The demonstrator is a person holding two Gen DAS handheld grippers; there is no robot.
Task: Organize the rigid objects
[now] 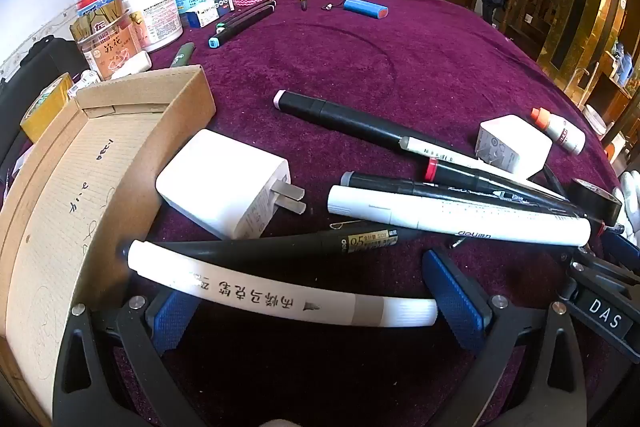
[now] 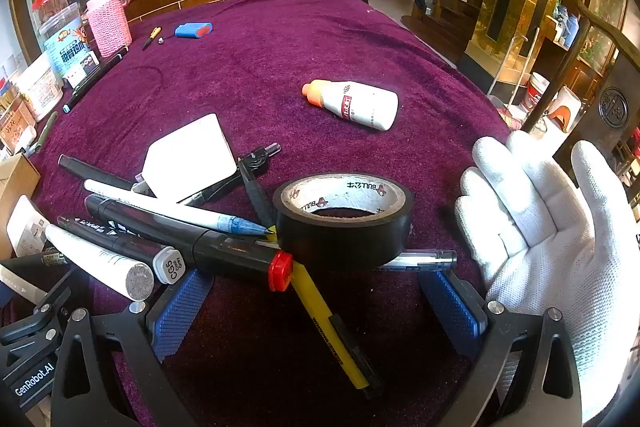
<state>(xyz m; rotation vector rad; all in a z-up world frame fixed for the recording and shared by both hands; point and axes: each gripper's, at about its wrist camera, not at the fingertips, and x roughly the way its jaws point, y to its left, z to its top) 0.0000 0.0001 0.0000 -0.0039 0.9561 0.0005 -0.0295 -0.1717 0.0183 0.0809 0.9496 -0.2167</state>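
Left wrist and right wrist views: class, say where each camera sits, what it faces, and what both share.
Left wrist: rides the open left tongs, looking down at a white marker with black lettering beside a brown cardboard box.
Right wrist: rides the open right tongs, facing a black tape roll; a white-gloved hand shows.
Shared: tape roll, purple tablecloth.

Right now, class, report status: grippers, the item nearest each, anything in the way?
Left gripper open over white marker. Right gripper open, black tape roll ahead. Pens piled under the tape; cardboard box empty.
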